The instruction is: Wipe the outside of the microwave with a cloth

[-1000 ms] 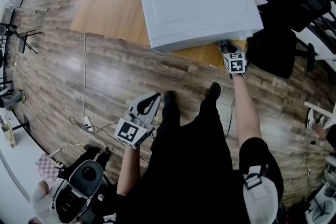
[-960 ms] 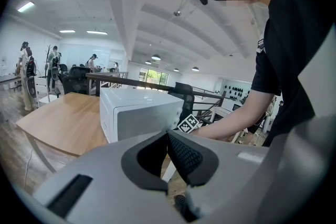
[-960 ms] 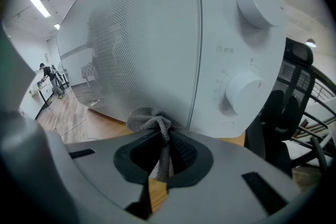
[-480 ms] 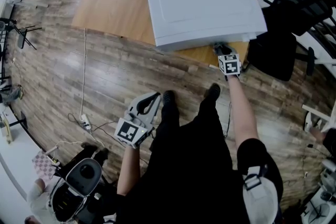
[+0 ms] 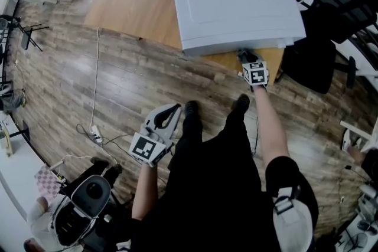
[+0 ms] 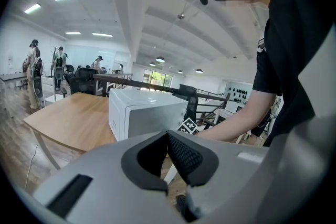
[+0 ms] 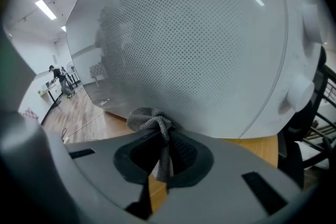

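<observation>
Right gripper (image 7: 160,139), clenched on the grey cloth (image 7: 149,119), faces the microwave door (image 7: 189,44) straight ahead; left gripper (image 6: 169,147), closed empty, hangs farther off.

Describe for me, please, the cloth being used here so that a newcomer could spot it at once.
Find the wooden table with the white microwave on it; the right gripper is at the microwave's dotted door. Pinched in its jaws is the cloth, a small grey bunched rag, the only soft, woven thing among smooth white and grey plastic.
</observation>
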Tool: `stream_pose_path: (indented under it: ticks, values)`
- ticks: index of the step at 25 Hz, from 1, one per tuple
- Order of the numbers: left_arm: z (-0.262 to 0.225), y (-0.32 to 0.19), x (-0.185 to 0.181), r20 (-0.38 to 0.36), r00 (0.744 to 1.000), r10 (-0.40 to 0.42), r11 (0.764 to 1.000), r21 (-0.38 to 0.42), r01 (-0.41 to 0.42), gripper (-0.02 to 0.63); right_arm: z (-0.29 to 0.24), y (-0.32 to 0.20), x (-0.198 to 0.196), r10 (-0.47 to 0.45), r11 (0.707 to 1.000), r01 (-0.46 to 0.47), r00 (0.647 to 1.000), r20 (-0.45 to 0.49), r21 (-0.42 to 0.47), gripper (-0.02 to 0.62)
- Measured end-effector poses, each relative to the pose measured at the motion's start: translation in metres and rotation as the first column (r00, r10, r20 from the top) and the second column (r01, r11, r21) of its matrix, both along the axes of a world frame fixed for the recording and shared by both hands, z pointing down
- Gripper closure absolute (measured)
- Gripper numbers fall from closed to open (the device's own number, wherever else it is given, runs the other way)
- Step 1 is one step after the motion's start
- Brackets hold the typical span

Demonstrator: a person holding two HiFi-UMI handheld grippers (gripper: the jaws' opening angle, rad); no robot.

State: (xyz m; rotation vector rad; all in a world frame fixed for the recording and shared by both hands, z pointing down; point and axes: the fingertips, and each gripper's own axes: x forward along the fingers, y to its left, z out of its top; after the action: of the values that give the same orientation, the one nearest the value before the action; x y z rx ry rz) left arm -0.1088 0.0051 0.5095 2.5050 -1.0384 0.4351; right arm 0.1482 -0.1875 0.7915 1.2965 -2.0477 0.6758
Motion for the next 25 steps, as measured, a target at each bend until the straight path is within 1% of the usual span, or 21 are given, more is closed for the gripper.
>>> stream_pose_path:
  ticks: [11,14,25]
  values:
    - [-0.001,0.009,-0.021,0.013,0.999,-0.032,0.999,0.0,0.032,0.603,0.0,0.002,-0.044,-0.037,0.999,0.036,0.999,0.031,0.021,0.577]
    - [0.0,0.011,-0.022,0.015,0.999,-0.035,0.999,0.001,0.035,0.603,0.005,0.008,-0.055,-0.059,0.998,0.059,0.998,0.034,-0.007,0.577]
    - [0.002,0.014,-0.033,0.016,0.998,-0.054,0.999,-0.002,0.054,0.603,0.008,0.011,-0.095,-0.104,0.994,0.106,0.992,0.066,-0.021,0.575]
